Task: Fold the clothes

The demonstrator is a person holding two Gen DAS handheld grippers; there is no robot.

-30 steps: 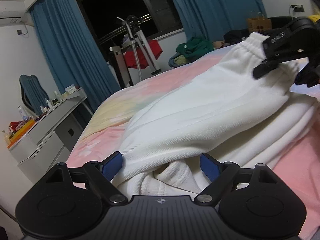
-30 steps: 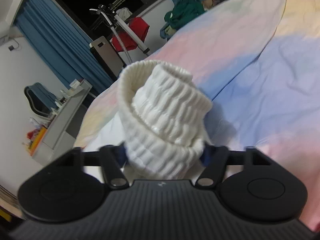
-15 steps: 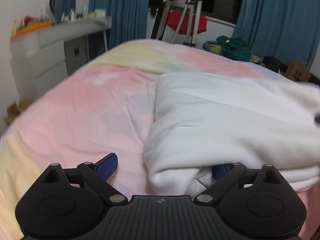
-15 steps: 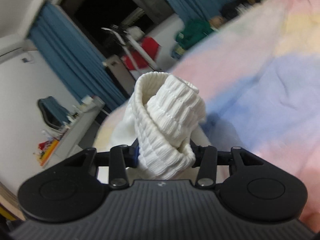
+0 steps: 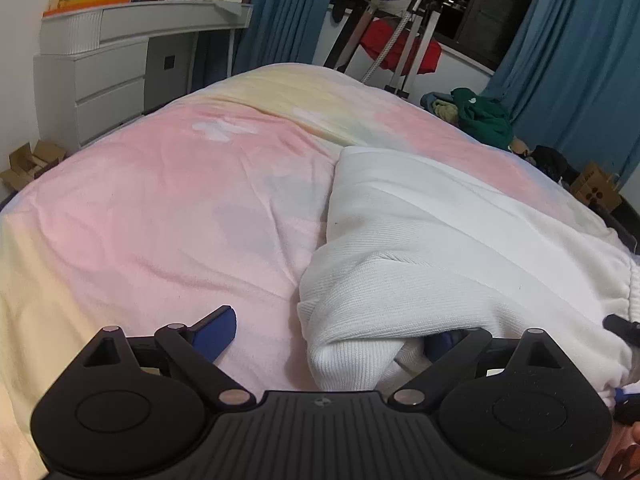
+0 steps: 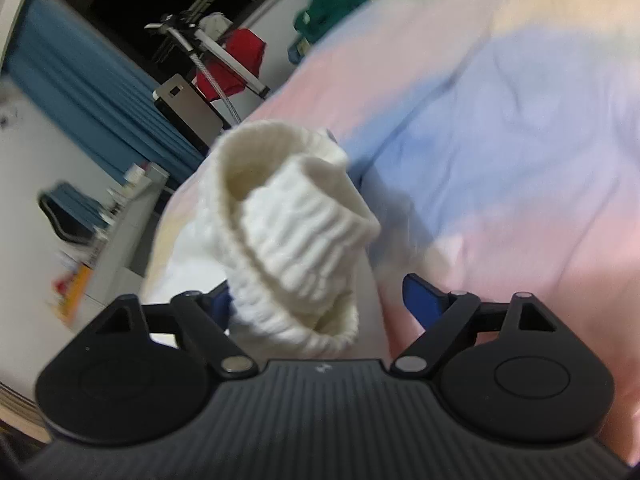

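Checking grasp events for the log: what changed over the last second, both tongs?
The right tongs opened: the ribbed cuff was clamped between the pads, now the right pad stands clear of it. The white garment, lifted and stretched a second ago, now lies folded on the bedspread. The left tongs stayed open, one pad tucked under the fold's edge.

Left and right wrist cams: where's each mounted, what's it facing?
Left wrist: on the left claw, low over the bed, facing the white garment and dresser; claw open.
Right wrist: on the right claw, tilted, facing the ribbed cuff; claw open.
Shared: bed, garment, blue curtains, red cloth.
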